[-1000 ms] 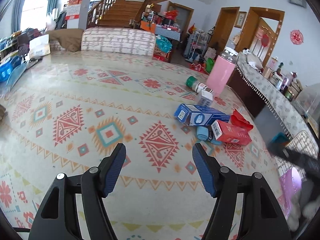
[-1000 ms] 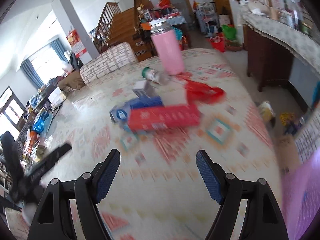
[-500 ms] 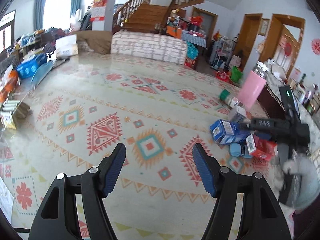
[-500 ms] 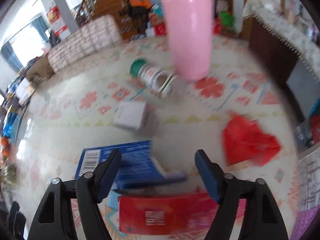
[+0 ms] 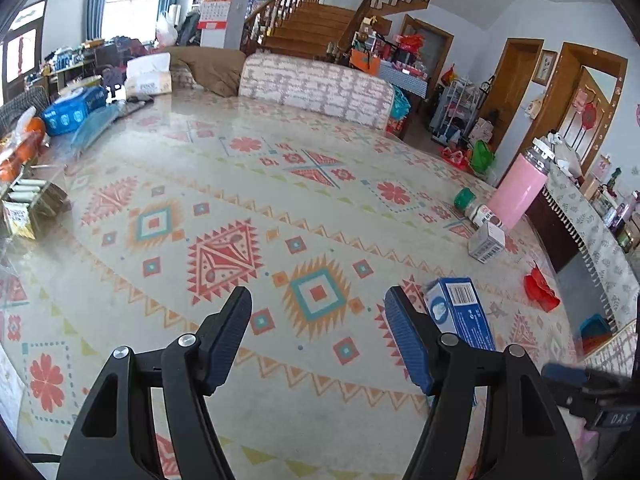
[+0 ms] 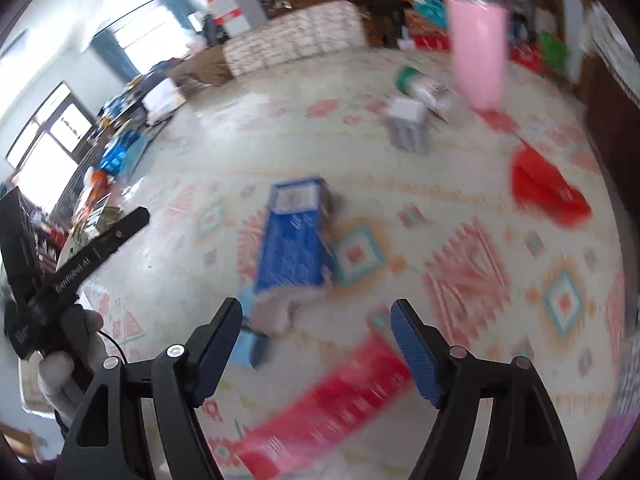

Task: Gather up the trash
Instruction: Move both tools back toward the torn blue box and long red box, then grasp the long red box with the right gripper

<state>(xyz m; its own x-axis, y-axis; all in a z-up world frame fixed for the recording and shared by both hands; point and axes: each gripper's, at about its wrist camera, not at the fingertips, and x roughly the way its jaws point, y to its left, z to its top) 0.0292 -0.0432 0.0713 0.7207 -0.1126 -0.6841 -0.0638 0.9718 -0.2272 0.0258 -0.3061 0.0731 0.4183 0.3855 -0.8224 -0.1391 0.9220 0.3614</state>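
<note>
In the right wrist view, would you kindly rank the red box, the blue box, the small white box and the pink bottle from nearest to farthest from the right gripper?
1. red box: blurred, just beyond the right gripper, between its opening jaws in the picture.
2. blue box: mid-table, ahead and slightly left.
3. small white box: farther back, to the right.
4. pink bottle: upright, at the far right edge.
</note>
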